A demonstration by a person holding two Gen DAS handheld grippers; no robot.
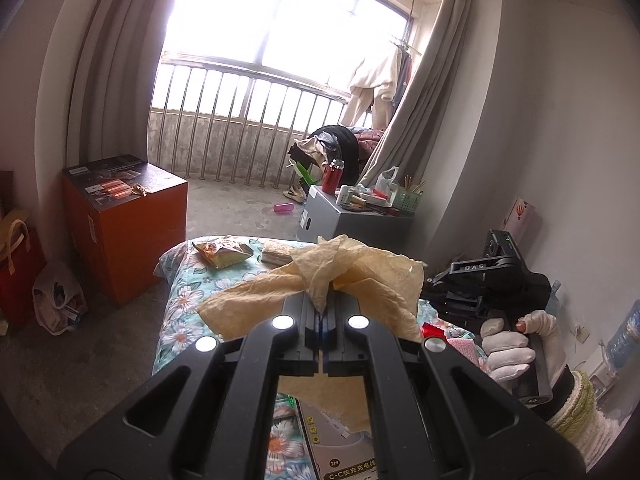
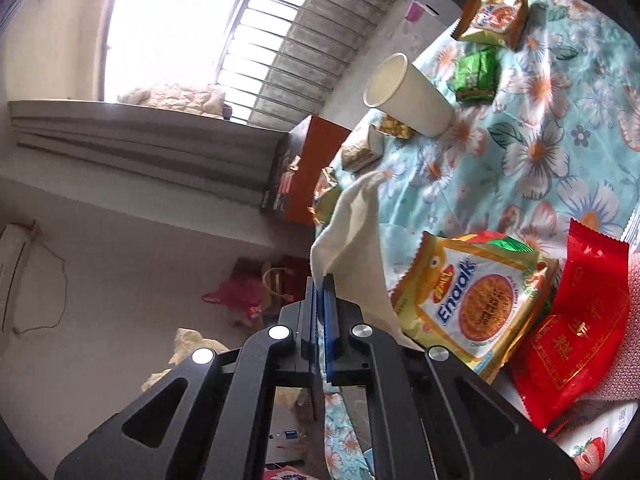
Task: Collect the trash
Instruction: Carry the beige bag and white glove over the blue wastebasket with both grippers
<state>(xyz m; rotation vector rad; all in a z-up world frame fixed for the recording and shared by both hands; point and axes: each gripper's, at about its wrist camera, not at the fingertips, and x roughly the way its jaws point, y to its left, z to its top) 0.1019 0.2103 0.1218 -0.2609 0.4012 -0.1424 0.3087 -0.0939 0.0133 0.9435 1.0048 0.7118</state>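
The left tongs [image 1: 322,314] are closed tight on a crumpled yellowish tissue [image 1: 360,276], above the floral bedsheet [image 1: 180,304]. The right tongs [image 2: 322,280] pinch a white tissue [image 2: 352,236]; an Enaak wrapper [image 2: 468,300] lies at 3 o'clock.

bright barred window [image 1: 256,32]; grey curtains [image 1: 108,60] L+R; concrete floor [image 1: 224,204]; white wall [image 1: 560,120]; orange box [image 1: 124,224]
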